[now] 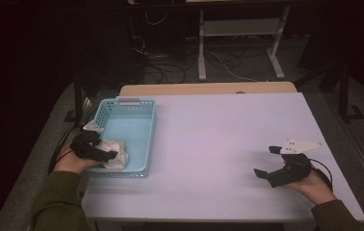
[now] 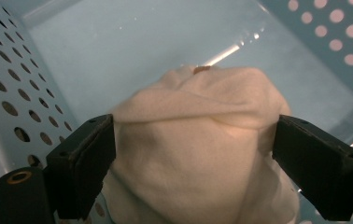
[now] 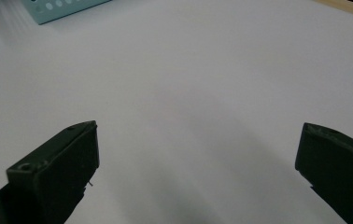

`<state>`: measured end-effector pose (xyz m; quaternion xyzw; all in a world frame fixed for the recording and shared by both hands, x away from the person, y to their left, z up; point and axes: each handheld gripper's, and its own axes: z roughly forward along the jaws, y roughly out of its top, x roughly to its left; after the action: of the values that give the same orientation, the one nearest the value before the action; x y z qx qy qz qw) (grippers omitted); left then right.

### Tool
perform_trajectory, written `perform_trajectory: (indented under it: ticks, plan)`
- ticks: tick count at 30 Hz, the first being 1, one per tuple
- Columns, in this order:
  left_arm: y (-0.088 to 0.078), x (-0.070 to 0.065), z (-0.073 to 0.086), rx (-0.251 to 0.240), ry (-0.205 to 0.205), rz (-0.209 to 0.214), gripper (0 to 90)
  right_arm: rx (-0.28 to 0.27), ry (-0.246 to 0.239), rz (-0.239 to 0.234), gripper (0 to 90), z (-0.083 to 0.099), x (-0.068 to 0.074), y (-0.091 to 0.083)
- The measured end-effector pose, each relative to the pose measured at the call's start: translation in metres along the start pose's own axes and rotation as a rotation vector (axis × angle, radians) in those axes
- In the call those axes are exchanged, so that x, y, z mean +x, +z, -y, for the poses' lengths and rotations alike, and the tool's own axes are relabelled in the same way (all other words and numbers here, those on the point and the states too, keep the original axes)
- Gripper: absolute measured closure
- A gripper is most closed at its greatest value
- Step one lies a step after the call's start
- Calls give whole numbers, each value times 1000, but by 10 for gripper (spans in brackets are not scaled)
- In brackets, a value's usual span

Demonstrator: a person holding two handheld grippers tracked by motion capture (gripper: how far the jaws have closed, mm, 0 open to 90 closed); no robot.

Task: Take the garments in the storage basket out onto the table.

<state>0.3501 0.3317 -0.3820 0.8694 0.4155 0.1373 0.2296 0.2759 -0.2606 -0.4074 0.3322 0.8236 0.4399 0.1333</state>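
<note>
With the left gripper (image 2: 195,154) pinching the white cloth (image 2: 198,140) inside the blue basket (image 1: 122,108), the person should squeeze firmly before lifting, while the right gripper (image 3: 198,163) rests spread on the table (image 1: 218,139)

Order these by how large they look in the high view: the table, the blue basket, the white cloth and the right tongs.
1. table
2. blue basket
3. right tongs and white cloth: they look about alike, and the left tongs cover part of the cloth, so no ranking.
</note>
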Motion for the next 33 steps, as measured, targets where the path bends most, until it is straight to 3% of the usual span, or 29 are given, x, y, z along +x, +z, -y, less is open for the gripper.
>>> perform_trajectory:
  ticks: [10, 25, 33]
  plan:
    - [7, -3, -4, 78, 22, -26, 132, 0, -1, 1, 0, 0, 0, 0]
    - [13, -7, -7, 131, 65, -31, 149, 0, 0, -1, 0, 0, 0, 0]
    - [15, -9, -8, 153, 83, -34, 207, 1, 0, -2, 0, 0, 0, 0]
